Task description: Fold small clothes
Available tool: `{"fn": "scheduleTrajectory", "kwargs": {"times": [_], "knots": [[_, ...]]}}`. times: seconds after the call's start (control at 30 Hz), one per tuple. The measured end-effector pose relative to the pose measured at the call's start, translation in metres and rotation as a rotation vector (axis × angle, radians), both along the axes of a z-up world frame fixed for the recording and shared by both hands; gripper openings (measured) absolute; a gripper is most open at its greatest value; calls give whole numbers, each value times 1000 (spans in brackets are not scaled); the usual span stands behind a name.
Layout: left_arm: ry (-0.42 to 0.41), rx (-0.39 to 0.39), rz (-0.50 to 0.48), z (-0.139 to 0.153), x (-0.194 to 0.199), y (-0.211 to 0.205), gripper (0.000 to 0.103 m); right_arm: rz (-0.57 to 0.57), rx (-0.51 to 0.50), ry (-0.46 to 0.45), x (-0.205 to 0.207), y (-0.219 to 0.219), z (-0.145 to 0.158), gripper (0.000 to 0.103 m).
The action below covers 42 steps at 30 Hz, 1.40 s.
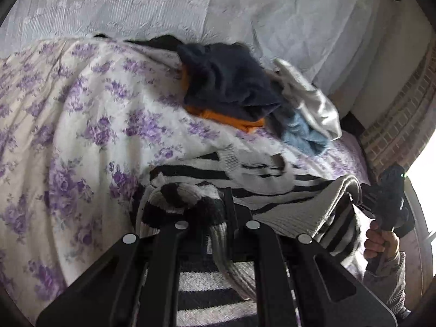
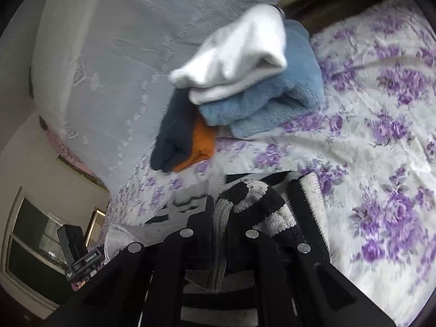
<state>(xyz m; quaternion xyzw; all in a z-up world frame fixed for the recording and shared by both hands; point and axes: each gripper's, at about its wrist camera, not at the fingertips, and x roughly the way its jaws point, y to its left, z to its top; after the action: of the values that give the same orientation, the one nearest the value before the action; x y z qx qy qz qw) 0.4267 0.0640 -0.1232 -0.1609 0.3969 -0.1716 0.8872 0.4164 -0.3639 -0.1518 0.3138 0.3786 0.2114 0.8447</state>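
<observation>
Jaws on both grippers clamp the striped knit sweater [image 1: 261,179]; soft, floppy, light, so best gripped at hem corners.

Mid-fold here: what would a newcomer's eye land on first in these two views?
The black-and-white striped knit, bunched in both grippers, left and right, at the bed's near edge. Behind it lies a pile: navy over orange, white over blue, on the purple-flowered sheet.

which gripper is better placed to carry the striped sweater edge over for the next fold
Either, marginally the right gripper: like the left gripper, it pinches the striped sweater, with bare bedspread beside it.
</observation>
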Motion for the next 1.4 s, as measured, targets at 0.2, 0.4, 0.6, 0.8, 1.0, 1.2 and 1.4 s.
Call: {"fn": "scheduleTrajectory", "kwargs": {"times": [0.2,0.4,0.6,0.8,1.0,1.2,1.4], "knots": [[54,-25,6,-36,17,4,13,3,121,16,12,-17,-30,20],[-9,-94,3,-22,1,14,25,-54,135,-88,-8,-35,-13,49],[-94,-89,-5,5,-18,15,60,-119,-14,-178,-30,-28,11,49],[-42,-36,6,3,-14,13,99,-42,-182,-226,-44,15,28,49],[4,152,60,-3,-5,-9,99,81,-305,-78,-9,70,21,52],[-104,502,156,27,2,-56,99,-87,-362,64,36,48,-22,40],[147,567,235,-35,57,-38,99,-191,-243,-80,5,11,6,61]]}}
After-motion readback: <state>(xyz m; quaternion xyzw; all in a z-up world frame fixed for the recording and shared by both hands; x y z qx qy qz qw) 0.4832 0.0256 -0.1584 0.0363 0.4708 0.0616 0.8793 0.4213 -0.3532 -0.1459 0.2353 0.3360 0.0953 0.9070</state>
